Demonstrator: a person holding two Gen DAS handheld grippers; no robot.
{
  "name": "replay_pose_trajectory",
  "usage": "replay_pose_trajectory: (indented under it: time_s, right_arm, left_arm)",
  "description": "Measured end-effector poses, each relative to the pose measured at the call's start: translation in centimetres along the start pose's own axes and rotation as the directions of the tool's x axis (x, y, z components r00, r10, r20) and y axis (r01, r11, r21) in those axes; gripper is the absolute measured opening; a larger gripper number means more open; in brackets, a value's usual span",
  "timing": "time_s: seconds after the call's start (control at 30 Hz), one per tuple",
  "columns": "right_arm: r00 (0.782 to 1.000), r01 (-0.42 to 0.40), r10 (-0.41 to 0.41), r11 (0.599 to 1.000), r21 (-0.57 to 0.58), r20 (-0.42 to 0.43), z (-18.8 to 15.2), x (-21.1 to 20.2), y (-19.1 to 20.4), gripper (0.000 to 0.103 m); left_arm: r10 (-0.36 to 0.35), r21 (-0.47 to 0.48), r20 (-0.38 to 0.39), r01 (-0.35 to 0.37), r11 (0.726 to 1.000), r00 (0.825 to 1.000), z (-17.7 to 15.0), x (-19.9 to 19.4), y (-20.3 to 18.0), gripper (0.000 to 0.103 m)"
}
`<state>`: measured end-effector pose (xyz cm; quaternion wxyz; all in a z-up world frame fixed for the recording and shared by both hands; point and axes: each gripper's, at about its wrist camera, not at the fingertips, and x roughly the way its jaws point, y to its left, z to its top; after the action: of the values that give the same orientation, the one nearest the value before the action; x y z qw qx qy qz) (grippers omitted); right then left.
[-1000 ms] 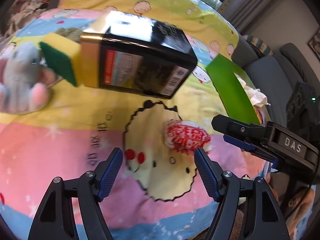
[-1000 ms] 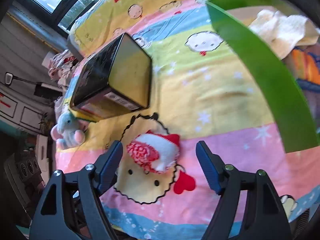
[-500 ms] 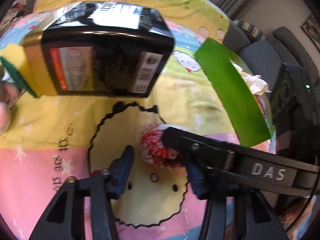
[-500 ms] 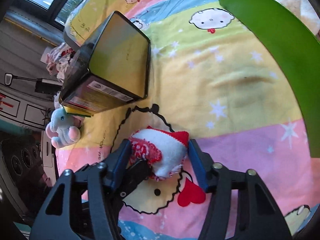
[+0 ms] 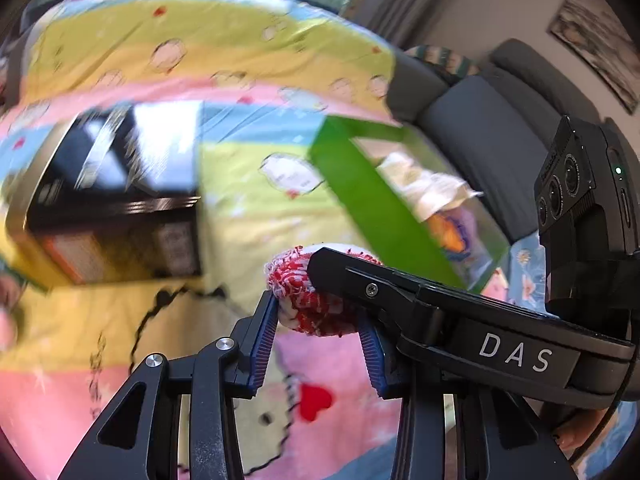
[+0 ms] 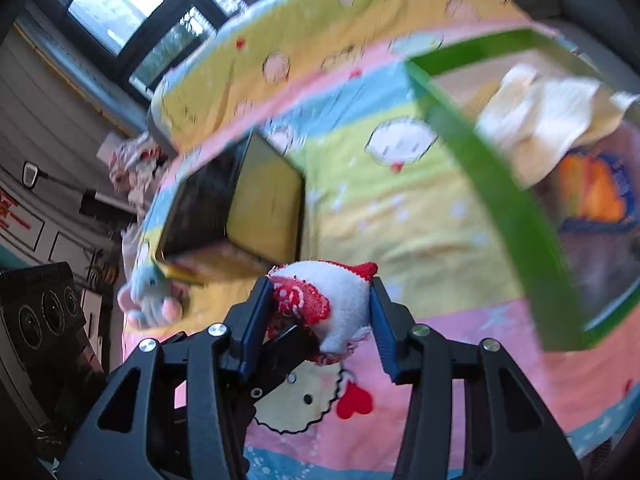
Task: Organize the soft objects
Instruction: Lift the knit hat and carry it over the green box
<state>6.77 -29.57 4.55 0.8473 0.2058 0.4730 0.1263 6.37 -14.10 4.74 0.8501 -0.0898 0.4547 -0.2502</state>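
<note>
A small red-and-white plush toy (image 5: 308, 304) is held off the cartoon-print blanket by both grippers. My left gripper (image 5: 318, 322) is shut on its red knitted end. My right gripper (image 6: 322, 312) is shut on its white body (image 6: 344, 296), and its black arm crosses the left wrist view from the right. A green box (image 6: 500, 200) with a white cloth (image 6: 548, 112) and an orange-and-blue item inside lies to the right. A grey-and-pink plush elephant (image 6: 150, 296) lies at the left beside the black box.
A black-and-gold box (image 5: 112, 208) lies on the blanket (image 5: 260, 60) at the left, also in the right wrist view (image 6: 240, 216). A grey sofa (image 5: 480, 128) stands behind the green box. Windows and a wall are at the far end.
Both grippers closed on the red-and-white plush and lifted it off the blanket. The views now tilt up towards the green box and are motion-blurred.
</note>
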Motion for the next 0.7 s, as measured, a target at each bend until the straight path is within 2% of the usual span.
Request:
replay_pose_trajectory:
  time_s: [0.17,0.3,0.37,0.53,0.7]
  right_arm:
    - [0.995,0.018,-0.019,1.0,0.01,0.102,1.8,-3.4,-1.2,0.047]
    - [0.985,0.03,-0.035,0.999,0.029,0.167,3.8,-5.6,-2.5,0.047]
    - [0.979,0.039,-0.046,0.999,0.038,0.201,4.9,-6.6,-3.2,0.047]
    - [0.962,0.047,-0.065,0.996,0.073,0.265,7.6,-7.9,-5.7,0.046]
    - [0.95,0.069,-0.104,0.99,0.127,0.295,9.9,-7.9,-8.6,0.045]
  left_arm:
    - [-0.024,0.099,0.046,0.019,0.995,0.999,2.5,-0.1,-3.8,0.04]
    - [-0.066,0.141,0.066,0.056,0.988,0.996,4.6,0.5,-6.0,0.039]
    - [-0.075,0.162,0.074,0.063,0.985,0.994,6.0,1.0,-7.4,0.035]
    - [-0.1,0.198,0.075,0.083,0.977,0.992,9.0,3.3,-9.8,0.033]
    - [-0.132,0.221,0.031,0.122,0.968,0.991,11.7,7.0,-11.5,0.033]
